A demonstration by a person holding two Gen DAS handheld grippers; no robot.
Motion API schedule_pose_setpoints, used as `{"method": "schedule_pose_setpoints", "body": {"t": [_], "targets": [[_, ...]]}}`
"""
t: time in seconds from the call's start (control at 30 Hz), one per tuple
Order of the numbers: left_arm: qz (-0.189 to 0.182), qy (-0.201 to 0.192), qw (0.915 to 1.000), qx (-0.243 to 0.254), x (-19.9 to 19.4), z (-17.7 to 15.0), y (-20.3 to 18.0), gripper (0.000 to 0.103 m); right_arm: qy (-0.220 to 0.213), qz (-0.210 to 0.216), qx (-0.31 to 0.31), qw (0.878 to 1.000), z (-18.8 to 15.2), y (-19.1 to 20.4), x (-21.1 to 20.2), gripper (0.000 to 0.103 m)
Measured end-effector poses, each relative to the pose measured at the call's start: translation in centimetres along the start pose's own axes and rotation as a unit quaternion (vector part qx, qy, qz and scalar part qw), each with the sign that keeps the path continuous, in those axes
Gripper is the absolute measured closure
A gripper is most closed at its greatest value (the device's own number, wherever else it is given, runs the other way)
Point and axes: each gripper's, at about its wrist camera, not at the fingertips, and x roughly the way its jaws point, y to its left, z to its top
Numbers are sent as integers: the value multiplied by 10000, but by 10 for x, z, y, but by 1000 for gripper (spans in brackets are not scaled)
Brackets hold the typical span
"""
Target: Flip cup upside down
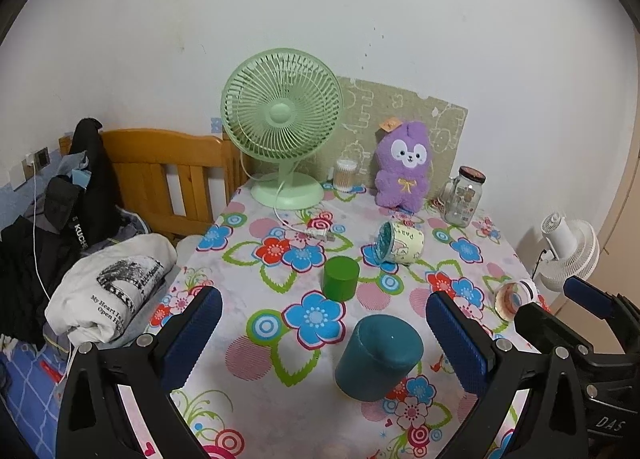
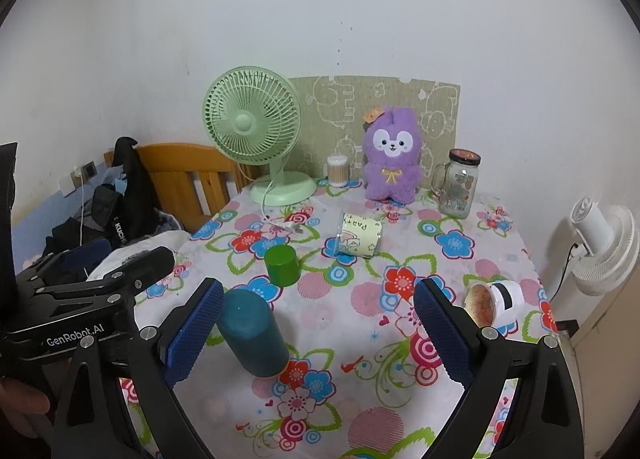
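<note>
A teal cup (image 1: pixel 378 359) stands upside down on the floral table, between my left gripper's open fingers; it also shows in the right wrist view (image 2: pixel 254 335). A green cup (image 1: pixel 341 278) stands upside down behind it, also seen from the right (image 2: pixel 282 265). A pale printed cup (image 1: pixel 400 245) lies on its side, also in the right wrist view (image 2: pixel 358 235). A white cup (image 2: pixel 494 301) with a reddish inside lies on its side near the right edge. My left gripper (image 1: pixel 324 339) is open and empty. My right gripper (image 2: pixel 318 329) is open and empty above the table's front.
A green fan (image 1: pixel 282 127), a purple plush (image 1: pixel 402 165), a glass jar (image 1: pixel 462 197) and a cotton-swab tub (image 1: pixel 345 175) stand along the back wall. A fan plug (image 1: pixel 318 235) lies mid-table. Clothes on a bed (image 1: pixel 108 291) lie left; a white fan (image 2: pixel 604 247) stands right.
</note>
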Motion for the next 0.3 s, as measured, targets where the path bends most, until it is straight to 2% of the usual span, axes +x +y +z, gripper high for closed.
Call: {"method": "schedule_pose_setpoints", "body": {"t": [0.3], "targets": [[27,-158,9999,19,-5,0,0,0,-44,-9,-28,10000,1,2,-3,6]]}}
